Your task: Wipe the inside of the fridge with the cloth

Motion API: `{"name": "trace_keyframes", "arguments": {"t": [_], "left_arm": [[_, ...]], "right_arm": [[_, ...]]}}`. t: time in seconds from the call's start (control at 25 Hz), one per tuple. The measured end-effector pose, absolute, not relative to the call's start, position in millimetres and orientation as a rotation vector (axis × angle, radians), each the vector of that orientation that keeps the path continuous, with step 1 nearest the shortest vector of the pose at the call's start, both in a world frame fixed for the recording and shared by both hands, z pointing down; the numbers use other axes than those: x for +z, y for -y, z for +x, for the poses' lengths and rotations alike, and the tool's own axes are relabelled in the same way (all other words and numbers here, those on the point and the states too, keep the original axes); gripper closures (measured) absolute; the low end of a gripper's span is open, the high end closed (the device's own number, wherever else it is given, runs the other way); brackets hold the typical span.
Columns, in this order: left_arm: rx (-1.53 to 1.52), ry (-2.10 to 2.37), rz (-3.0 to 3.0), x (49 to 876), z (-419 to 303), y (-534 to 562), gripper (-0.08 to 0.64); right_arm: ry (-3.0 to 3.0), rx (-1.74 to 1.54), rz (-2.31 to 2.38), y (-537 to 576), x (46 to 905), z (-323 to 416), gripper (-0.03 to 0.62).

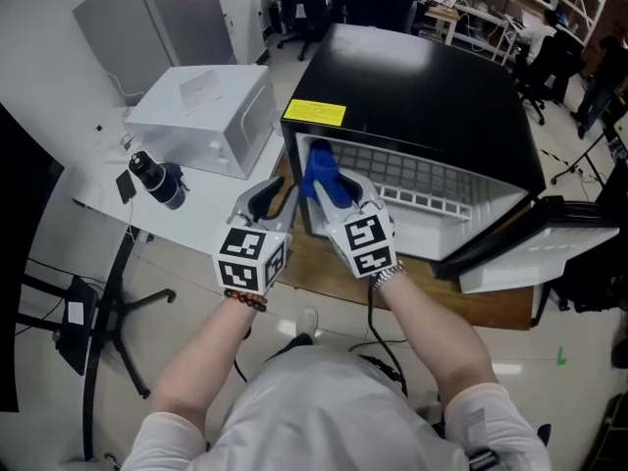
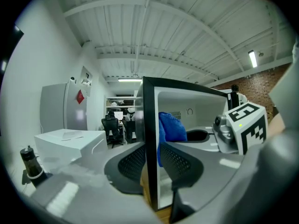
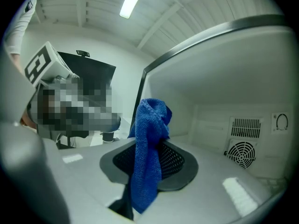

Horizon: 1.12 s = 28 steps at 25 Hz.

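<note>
my two forearms reach forward side by side, each gripper pointing nearly level at the open front of the fridge [image 1: 422, 86]. the left gripper [image 1: 265, 202] sits at the fridge's front left corner. its jaws are spread and empty, and in the left gripper view [image 2: 150, 155] the black front edge of the fridge's left wall stands in line between them. whether a pad touches that edge i cannot tell. the right gripper [image 1: 340, 192] is just beside it, its tips at the mouth of the cavity and its jaws pinching the blue cloth [image 1: 322, 170].

the fridge stands on a wooden table [image 1: 314, 263], close to the table's near edge, with its door [image 1: 535, 248] swung out towards the right. a white box [image 1: 201, 116] sits on a white table to the left, and a black flask [image 1: 155, 177] lies at that table's near corner. inside, a fan grille [image 3: 243, 154] sits low on the back wall.

the cloth [image 3: 147, 139] is bunched and hangs with its long axis up and down. its top rises above the pads and its tail drops below them, just inside the left wall.
</note>
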<state>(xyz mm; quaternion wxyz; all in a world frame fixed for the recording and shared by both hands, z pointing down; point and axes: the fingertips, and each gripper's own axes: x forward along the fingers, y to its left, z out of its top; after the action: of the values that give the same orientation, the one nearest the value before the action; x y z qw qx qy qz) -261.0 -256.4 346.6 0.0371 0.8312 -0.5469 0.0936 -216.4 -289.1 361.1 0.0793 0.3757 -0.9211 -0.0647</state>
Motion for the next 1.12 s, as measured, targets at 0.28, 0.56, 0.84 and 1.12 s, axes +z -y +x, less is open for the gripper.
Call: {"name": "trace_keyframes", "arguments": {"t": [0.28, 0.56, 0.84, 1.12], "left_arm": [[0.301, 1.646, 2.584, 349.4, -258.5, 262.7, 0.471], [0.315, 1.619, 2.591, 354.2, -258.1, 267.5, 0.465], [0.319, 1.596, 2.595, 358.5, -256.6, 273.6, 0.453], [0.325, 1.573, 2.605, 360.5, -253.7, 278.3, 0.451]], "right_arm": [[2.729, -0.217, 1.163, 302.4, 363.8, -219.6, 0.494], [2.686, -0.196, 1.220, 317.1, 365.3, -215.5, 0.494], [2.638, -0.162, 1.292, 337.8, 365.4, -211.1, 0.495], [2.606, -0.136, 1.341, 355.1, 366.0, -207.6, 0.496]]}}
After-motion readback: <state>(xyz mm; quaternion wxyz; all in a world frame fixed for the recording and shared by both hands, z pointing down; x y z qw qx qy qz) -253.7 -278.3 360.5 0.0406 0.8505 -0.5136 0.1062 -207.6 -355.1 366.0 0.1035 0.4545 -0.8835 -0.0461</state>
